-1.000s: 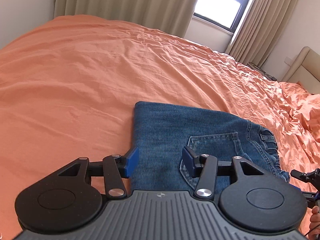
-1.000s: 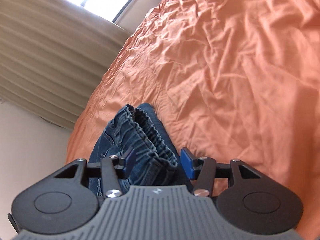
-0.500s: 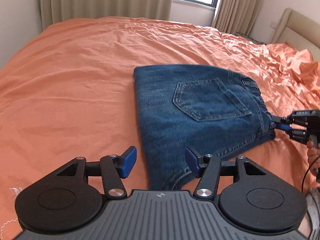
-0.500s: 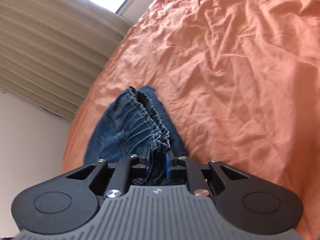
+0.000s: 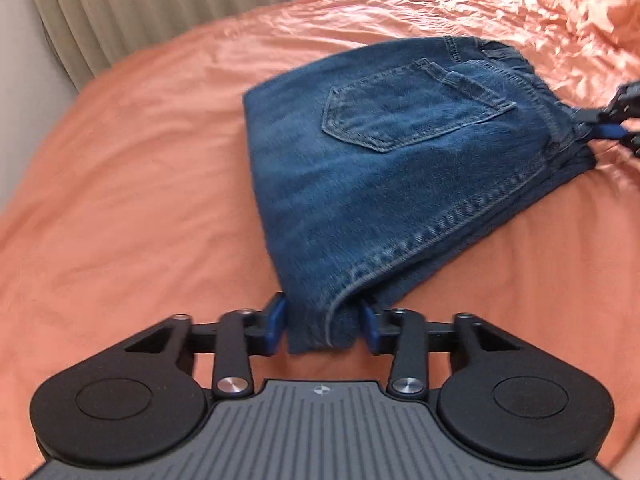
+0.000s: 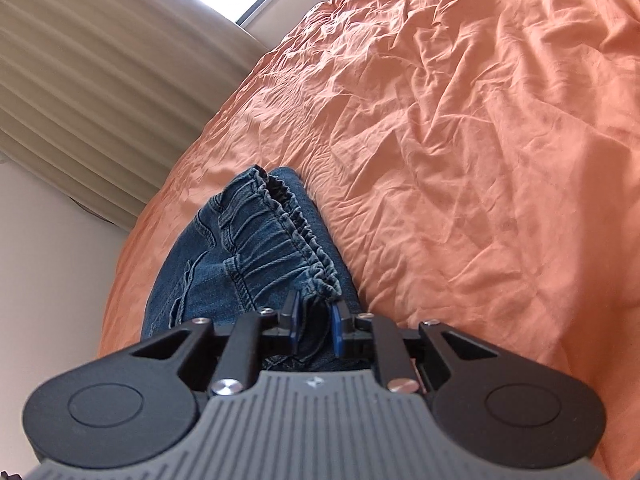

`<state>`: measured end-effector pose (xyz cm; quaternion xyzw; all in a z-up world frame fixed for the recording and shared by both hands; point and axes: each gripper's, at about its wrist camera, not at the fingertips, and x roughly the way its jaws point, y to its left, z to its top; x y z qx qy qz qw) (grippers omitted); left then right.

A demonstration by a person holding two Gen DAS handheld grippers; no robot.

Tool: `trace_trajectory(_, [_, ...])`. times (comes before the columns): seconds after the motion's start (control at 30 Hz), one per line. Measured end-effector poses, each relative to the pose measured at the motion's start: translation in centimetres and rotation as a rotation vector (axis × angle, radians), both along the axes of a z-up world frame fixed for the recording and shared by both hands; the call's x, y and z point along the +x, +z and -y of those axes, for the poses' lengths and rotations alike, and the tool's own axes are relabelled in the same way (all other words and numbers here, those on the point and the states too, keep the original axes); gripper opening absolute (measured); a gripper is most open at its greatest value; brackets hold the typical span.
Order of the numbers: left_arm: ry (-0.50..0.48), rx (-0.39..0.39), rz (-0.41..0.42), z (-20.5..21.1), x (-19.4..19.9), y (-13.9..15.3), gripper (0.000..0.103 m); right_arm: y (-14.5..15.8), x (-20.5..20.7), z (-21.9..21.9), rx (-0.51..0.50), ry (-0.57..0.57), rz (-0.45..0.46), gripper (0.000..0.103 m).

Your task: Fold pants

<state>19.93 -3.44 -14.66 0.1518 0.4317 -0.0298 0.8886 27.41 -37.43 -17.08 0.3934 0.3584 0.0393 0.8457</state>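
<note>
Since the earlier frame the left gripper (image 5: 323, 326) has swung round from over the pocket area to the near corner of the pants (image 5: 392, 168), and the right gripper (image 6: 316, 330) went from wide apart to pinched on the waistband. Bed (image 5: 132, 168) w/ orange sheet fills both views; the jeans lie on it already folded into a compact block, back pocket (image 5: 404, 112) up. Long axis of the block runs from the left tool's corner diagonally away toward the waistband end, where the right tool sits, seen at the far right edge of the left view. Right jaws are clamped on the gathered elastic waistband (image 6: 280, 236). Left jaws are closing w/ the hem corner btwn them; pads look just beside the denim, not clearly pressing yet. Each tool is thus at its own end, so prob. the next fold or lift carries one end toward the other along that axis.
</note>
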Motion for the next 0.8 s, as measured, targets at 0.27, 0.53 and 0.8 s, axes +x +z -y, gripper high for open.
trace_trajectory(0.27, [-0.156,0.221,-0.009,1.1,-0.5,2.4,0.02,0.2,0.1,-0.5,-0.042,0.016,-0.006,0.011])
trace_trajectory(0.53, [-0.092,0.16,-0.19,-1.0,0.9,-1.7,0.014,-0.3,0.5,-0.7,-0.062,0.029,-0.032,0.009])
trace_trajectory(0.8, [-0.009,0.099,-0.284,-2.6,0.3,-2.4,0.0,-0.3,0.6,-0.6,-0.064,0.02,-0.036,0.009])
